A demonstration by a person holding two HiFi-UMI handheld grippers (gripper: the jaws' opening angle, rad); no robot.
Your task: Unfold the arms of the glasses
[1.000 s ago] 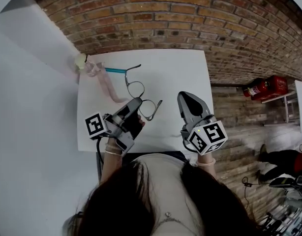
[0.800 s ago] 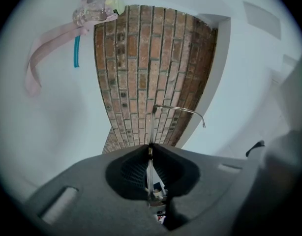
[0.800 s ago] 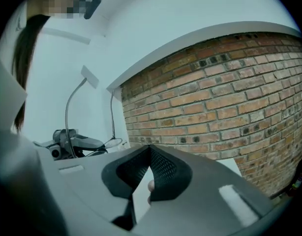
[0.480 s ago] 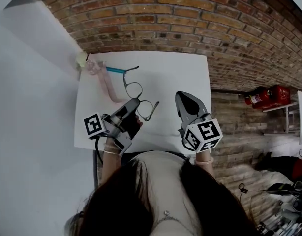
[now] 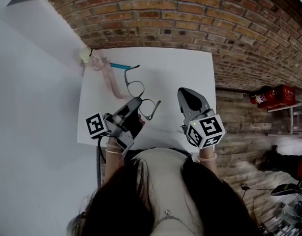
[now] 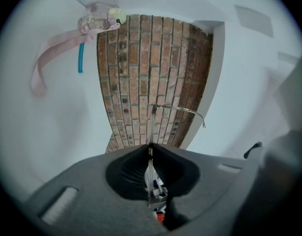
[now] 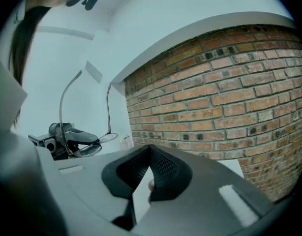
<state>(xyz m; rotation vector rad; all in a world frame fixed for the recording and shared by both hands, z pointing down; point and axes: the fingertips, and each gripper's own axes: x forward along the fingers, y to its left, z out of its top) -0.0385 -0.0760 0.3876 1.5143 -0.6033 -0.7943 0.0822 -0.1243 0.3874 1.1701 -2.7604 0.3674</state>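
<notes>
Head view is showing little changing: the left claw (image 5: 136, 102) is staying clamped on the glasses (image 5: 135, 89) over the surface (image 5: 185, 68), both arms seemingly swung out already, while the right claw (image 5: 189, 94) is hovering closed and empty nearby

Thin metal glasses (image 5: 141, 99); matt white table (image 5: 180, 73)
</notes>
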